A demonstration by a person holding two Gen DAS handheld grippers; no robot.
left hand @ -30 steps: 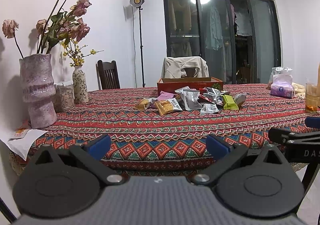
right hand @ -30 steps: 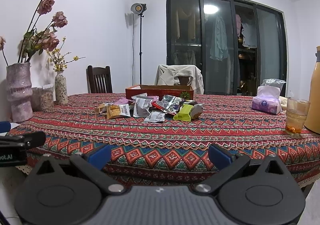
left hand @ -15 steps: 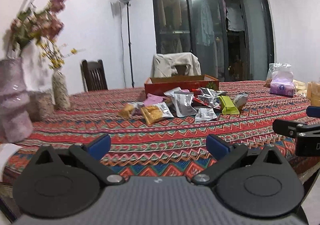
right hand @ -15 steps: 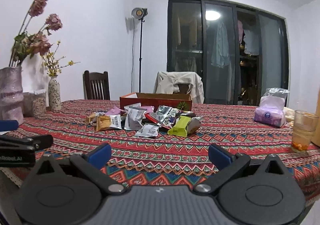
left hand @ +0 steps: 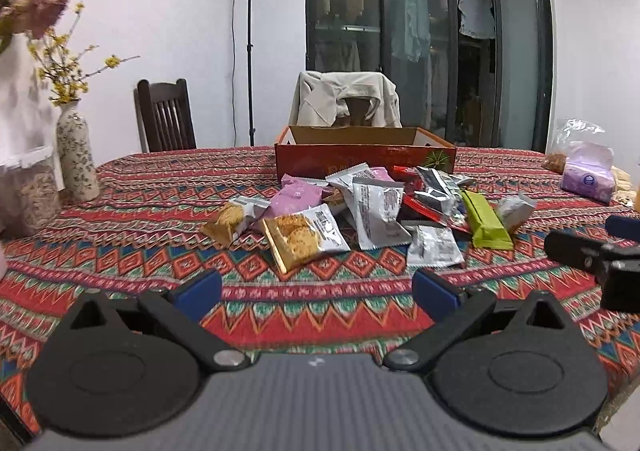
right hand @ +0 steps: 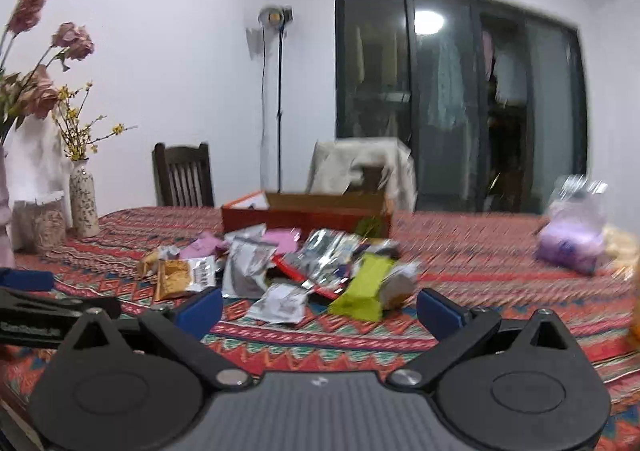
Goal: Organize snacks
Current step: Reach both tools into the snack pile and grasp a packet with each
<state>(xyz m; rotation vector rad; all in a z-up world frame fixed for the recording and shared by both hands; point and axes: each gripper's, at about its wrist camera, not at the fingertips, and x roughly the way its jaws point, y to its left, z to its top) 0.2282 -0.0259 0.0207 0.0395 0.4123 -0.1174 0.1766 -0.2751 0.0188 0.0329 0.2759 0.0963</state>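
A heap of foil and plastic snack packets (left hand: 360,207) lies on the red patterned tablecloth (left hand: 160,187), just before an open red cardboard box (left hand: 364,159). The left gripper (left hand: 316,287) and right gripper (right hand: 320,307) hover near it, fingers spread wide and empty. Best to take an outer packet first, pinching one sealed edge.
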